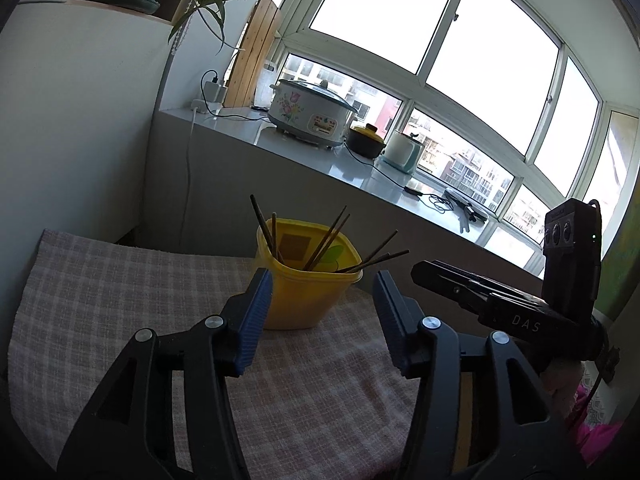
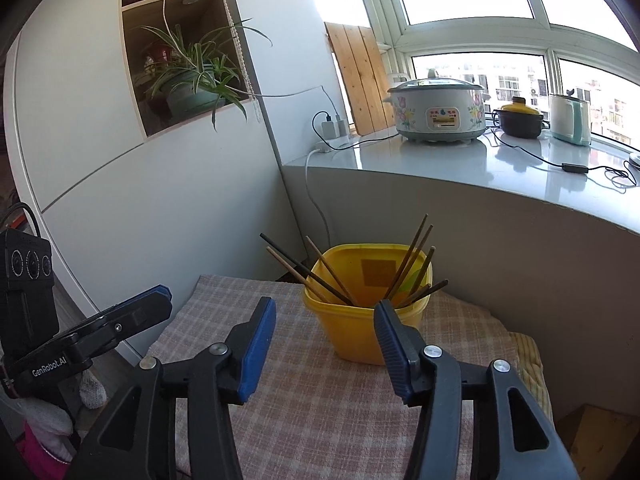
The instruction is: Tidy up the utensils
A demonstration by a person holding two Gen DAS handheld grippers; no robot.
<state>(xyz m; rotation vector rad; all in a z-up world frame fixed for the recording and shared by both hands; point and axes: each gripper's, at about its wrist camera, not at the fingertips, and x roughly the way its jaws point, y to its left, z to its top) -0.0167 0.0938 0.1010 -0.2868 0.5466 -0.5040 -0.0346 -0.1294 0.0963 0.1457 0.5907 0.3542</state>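
Note:
A yellow plastic container stands on a checked cloth and holds several dark wooden chopsticks that lean outward. It also shows in the right wrist view with the chopsticks. My left gripper is open and empty, just in front of the container. My right gripper is open and empty, also just short of the container. The right gripper's body shows at the right of the left wrist view; the left gripper's body shows at the left of the right wrist view.
A grey windowsill counter behind the table carries a flowered rice cooker, a yellow-lidded pot, a pale kettle and cables. A white cabinet with a spider plant stands at the left. A wooden board leans by the window.

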